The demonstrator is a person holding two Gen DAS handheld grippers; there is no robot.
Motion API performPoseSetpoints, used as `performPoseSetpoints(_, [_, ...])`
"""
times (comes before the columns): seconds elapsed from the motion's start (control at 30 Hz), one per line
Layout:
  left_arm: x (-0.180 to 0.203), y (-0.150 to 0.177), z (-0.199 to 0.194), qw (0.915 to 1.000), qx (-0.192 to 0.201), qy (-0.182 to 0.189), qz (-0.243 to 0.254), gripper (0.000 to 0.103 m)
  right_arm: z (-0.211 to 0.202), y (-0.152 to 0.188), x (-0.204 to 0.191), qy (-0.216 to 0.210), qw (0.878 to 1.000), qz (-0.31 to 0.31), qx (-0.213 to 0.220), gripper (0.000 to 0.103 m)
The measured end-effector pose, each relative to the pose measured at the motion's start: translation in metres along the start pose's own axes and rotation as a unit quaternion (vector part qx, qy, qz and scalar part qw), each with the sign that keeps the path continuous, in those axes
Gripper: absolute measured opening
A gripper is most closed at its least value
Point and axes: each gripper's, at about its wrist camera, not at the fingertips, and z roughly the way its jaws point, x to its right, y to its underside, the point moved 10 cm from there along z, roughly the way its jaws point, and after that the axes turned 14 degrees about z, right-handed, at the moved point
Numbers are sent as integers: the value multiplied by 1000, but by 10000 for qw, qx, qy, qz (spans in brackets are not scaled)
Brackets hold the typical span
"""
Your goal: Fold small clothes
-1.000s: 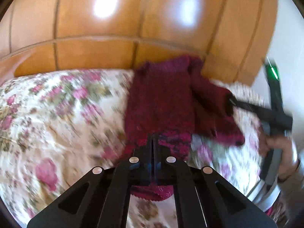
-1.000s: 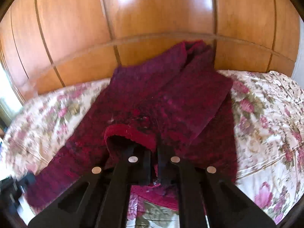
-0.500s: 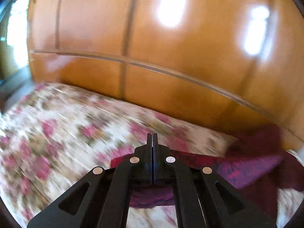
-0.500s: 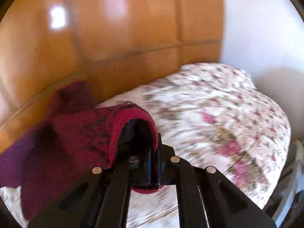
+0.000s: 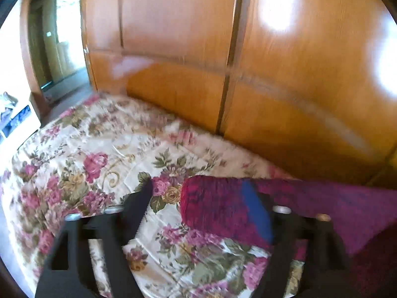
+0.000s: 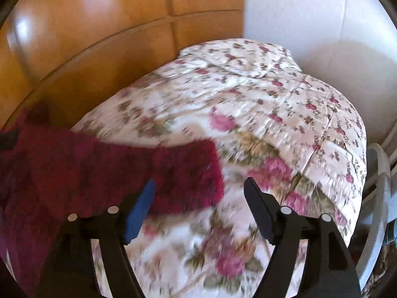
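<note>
Both jaws have just been opening: the left hand-held gripper (image 5: 198,196) gapes over a sleeve end of the dark red knit sweater (image 5: 223,206), and the right hand-held gripper (image 6: 199,186) likewise, neither pinching it. The sweater lies on the floral bedspread (image 5: 99,144), wooden panelling (image 5: 285,74) behind.

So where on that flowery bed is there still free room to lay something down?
Bare floral bedspread runs from the sweater's sleeve toward the white wall; more lies between the other sleeve end and the wooden panels. The maroon sweater crowds the middle.
</note>
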Motion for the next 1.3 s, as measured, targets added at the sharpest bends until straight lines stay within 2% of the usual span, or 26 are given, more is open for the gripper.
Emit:
performPoseSetpoints(0.07, [12, 16, -24, 9985, 199, 518, -22, 76, -15, 34, -15, -524, 9982, -169, -227, 80])
performPoseSetpoints(0.1, [28, 35, -42, 9941, 245, 1051, 81, 76, -22, 58, -25, -835, 9949, -301, -478, 80])
performPoseSetpoints(0.17, [55, 64, -57, 9851, 149, 1670, 393, 76, -30, 102, -45, -1408, 9834, -391, -1074, 80])
performPoseSetpoints(0.2, [78, 88, -64, 9752, -26, 2099, 703, 76, -32, 119, -53, -1601, 9775, -426, -1308, 80])
performPoseSetpoints(0.27, [110, 124, -69, 9577, -391, 2673, 994, 76, -42, 168, -78, -2065, 9586, -554, -1880, 80])
performPoseSetpoints(0.33, [145, 161, -70, 9337, -904, 3265, 1159, 76, -48, 196, -95, -2306, 9464, -658, -2166, 77])
performPoseSetpoints(0.43, [185, 192, -69, 9030, -1463, 3907, 1024, 76, -51, 220, -114, -2423, 9392, -769, -2308, 68])
performPoseSetpoints(0.47, [193, 196, -68, 8960, -1596, 4053, 867, 76, -50, 223, -119, -2437, 9384, -778, -2323, 66])
performPoseSetpoints(0.5, [196, 198, -67, 8936, -1642, 4111, 748, 76, -49, 226, -123, -2428, 9390, -801, -2301, 64])
performPoseSetpoints(0.53, [204, 196, -67, 8883, -1681, 4237, 560, 71, -48, 229, -127, -2392, 9406, -835, -2260, 58])
performPoseSetpoints(0.57, [211, 196, -68, 8810, -1735, 4374, 494, 61, -47, 229, -130, -2384, 9406, -852, -2260, 49])
performPoseSetpoints(0.6, [218, 198, -67, 8737, -1873, 4465, 469, 24, -47, 229, -134, -2386, 9398, -879, -2281, 44])
performPoseSetpoints(0.63, [221, 199, -65, 8736, -1960, 4429, 481, 18, -48, 230, -136, -2384, 9395, -922, -2278, 36])
performPoseSetpoints(0.67, [221, 197, -65, 8770, -1912, 4380, 500, 16, -50, 229, -137, -2385, 9393, -988, -2260, 28])
performPoseSetpoints(0.7, [221, 194, -70, 8826, -1785, 4302, 639, 14, -56, 226, -140, -2393, 9395, -1092, -2196, 27])
performPoseSetpoints(0.8, [211, 181, -90, 8905, -1445, 4232, 836, 12, -78, 218, -143, -2535, 9386, -1314, -1938, 23])
performPoseSetpoints(0.9, [184, 175, -107, 8976, -1139, 4157, 920, 11, -113, 209, -143, -2835, 9298, -1569, -1748, 22])
performPoseSetpoints(0.97, [168, 180, -116, 8992, -1095, 4139, 904, 11, -129, 218, -138, -2907, 9227, -1839, -1742, 21])
performPoseSetpoints(1.07, [135, 205, -134, 9018, -1141, 4075, 878, 11, -147, 238, -116, -2908, 9127, -2234, -1800, 21])
performPoseSetpoints(1.13, [112, 231, -149, 9012, -1256, 4073, 787, 11, -148, 254, -99, -2764, 9101, -2458, -1869, 21])
performPoseSetpoints(1.2, [94, 261, -169, 9008, -1349, 4055, 777, 11, -146, 264, -76, -2578, 9120, -2537, -1935, 21])
performPoseSetpoints(1.3, [85, 293, -185, 9011, -1482, 4011, 721, 10, -128, 263, -40, -2258, 9239, -2366, -1985, 21])
